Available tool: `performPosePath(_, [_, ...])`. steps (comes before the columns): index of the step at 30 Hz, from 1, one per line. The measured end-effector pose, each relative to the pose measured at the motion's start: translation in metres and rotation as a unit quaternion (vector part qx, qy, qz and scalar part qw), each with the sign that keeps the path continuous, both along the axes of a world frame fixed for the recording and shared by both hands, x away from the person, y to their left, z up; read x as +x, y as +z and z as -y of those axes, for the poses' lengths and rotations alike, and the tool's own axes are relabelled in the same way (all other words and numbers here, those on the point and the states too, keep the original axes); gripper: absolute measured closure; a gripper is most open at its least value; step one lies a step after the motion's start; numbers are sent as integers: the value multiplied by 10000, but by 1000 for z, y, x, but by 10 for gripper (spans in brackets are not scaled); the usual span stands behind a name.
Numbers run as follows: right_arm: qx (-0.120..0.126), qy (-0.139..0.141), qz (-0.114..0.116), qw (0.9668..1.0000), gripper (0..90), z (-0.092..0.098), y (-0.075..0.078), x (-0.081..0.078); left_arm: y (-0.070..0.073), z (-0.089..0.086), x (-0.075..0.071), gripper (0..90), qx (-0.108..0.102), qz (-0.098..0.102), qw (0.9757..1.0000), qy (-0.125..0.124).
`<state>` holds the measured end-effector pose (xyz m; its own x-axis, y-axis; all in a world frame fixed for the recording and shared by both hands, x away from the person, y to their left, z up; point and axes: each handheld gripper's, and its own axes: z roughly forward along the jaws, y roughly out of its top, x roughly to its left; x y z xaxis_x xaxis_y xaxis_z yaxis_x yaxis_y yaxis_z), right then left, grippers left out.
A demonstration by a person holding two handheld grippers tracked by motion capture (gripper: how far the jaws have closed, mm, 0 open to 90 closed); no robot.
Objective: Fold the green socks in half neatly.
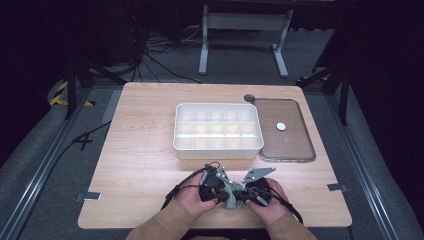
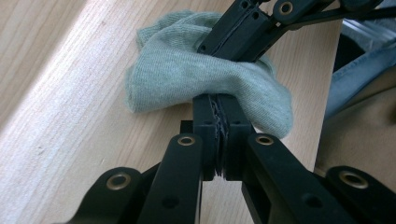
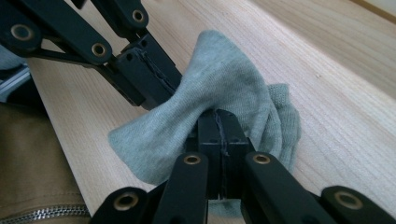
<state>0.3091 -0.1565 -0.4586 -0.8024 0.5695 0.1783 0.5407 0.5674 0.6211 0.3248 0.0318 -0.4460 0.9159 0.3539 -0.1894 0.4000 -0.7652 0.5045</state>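
Both tongs pinch one grey-green sock [image 2: 196, 79]: the left gripper [image 2: 219, 123] clamps one edge, the right gripper [image 3: 219, 133] another. The sock sits at the wooden table's [image 1: 145, 150] near edge, before a white divided tray [image 1: 218, 149].

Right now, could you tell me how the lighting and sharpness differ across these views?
High view: the table is brightly lit, surroundings nearly black, detail soft. Left gripper view: the grey-green sock is sharp, glare whitens the wood. Right gripper view: sock sharp, far table edge blurred.

One sock [image 2: 196, 79] – two tools – one divided box [image 1: 218, 127], one tray [image 1: 292, 145].
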Motion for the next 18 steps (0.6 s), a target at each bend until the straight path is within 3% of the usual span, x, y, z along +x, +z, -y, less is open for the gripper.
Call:
performPosePath(4, [87, -12, -50, 9999, 898, 1, -1, 1, 0, -2, 0, 857, 8, 57, 10000, 27])
performPosePath(6, [130, -29, -3, 9999, 840, 3, 3, -1, 1, -4, 1, 858, 114, 108, 9999, -6])
performPosePath(11, [147, -154, 350, 9992, 827, 16, 25, -3, 0, -5, 1, 878, 92, 22, 9999, 44])
performPosePath(15, [149, -365, 305, 9988, 845, 35, 27, 2, 0, -4, 1, 884, 103, 11, 9999, 41])
performPosePath(18, [120, -335, 231, 9991, 850, 36, 24, 2, 0, -4, 0, 885, 84, -12, 9999, 78])
